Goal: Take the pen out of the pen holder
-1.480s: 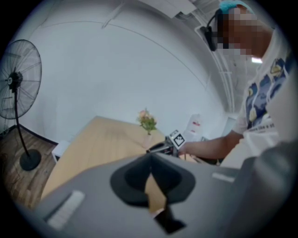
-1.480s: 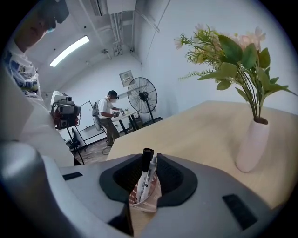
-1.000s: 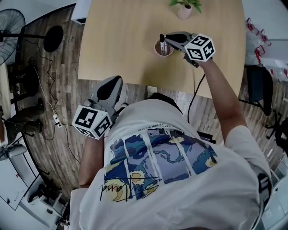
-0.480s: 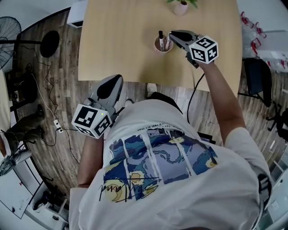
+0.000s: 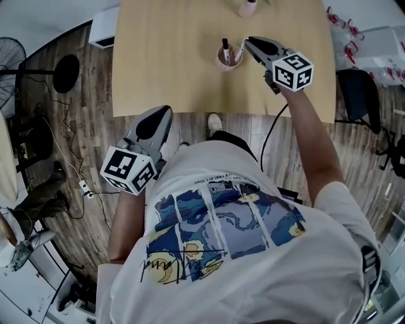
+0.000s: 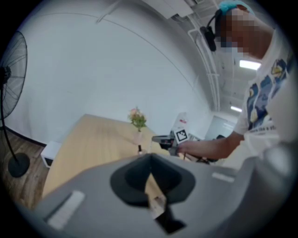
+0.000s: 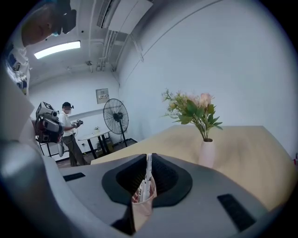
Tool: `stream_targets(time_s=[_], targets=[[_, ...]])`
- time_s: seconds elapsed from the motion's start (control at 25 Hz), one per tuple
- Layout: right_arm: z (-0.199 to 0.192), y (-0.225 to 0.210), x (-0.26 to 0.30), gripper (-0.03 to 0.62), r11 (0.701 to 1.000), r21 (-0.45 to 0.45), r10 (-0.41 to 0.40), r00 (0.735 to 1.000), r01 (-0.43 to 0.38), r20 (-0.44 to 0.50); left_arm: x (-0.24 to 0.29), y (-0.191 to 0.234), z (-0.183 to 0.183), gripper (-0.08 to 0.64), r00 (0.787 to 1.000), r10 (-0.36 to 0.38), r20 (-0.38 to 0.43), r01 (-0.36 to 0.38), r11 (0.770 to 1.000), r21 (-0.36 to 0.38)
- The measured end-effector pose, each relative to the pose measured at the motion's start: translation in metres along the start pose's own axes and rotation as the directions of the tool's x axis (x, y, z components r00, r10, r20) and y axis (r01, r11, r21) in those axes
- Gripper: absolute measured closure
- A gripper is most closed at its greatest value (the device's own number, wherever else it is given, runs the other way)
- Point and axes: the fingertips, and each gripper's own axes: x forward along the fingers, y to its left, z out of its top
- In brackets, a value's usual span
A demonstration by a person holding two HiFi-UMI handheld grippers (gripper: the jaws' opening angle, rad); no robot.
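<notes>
On the wooden table (image 5: 164,57) stands a small pinkish pen holder (image 5: 226,58) with a black pen (image 5: 224,45) upright in it. A white pen (image 5: 238,50) leans out of the holder to the right. My right gripper (image 5: 247,41) is shut on its upper part. In the right gripper view the white pen (image 7: 148,175) stands between the closed jaws of the right gripper (image 7: 148,169), with the holder (image 7: 142,208) just below. My left gripper (image 5: 163,112) hangs shut and empty over the floor near the table's front edge. The left gripper view shows the holder (image 6: 139,149) far off beyond the left gripper (image 6: 150,174).
A pink vase with flowers (image 5: 248,7) stands behind the holder, and shows as the vase (image 7: 206,153) at the right in the right gripper view. A fan (image 5: 12,50) and cables lie on the floor to the left. A dark chair (image 5: 357,95) is right of the table. A person (image 7: 70,132) stands far off.
My right gripper has drawn a little to the right of the holder, and the white pen now slants out towards it. The left gripper has stayed put.
</notes>
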Motion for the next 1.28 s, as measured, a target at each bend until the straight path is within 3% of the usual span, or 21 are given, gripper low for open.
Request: stream_targets(time_s=[0.36, 0.72, 1.28], targets=[[0.033, 0.025, -0.036, 0.561, 0.991, -0.027, -0.125, 0.986, 0.129, 0.111, -0.026, 0.005, -0.005, 0.551, 0.998, -0.065, 0.022, 0.065, 0.998, 0.016], [0.054, 0.071, -0.079, 0.561, 0.980, -0.021, -0.192, 0.964, 0.199, 0.185, -0.045, -0.010, -0.015, 0.551, 0.989, -0.148, 0.019, 0.147, 0.988, 0.043], [0.056, 0.178, -0.131, 0.561, 0.970, -0.030, -0.227, 0.940, 0.242, 0.253, -0.101, -0.025, -0.050, 0.551, 0.979, -0.203, 0.023, 0.201, 0.978, 0.055]])
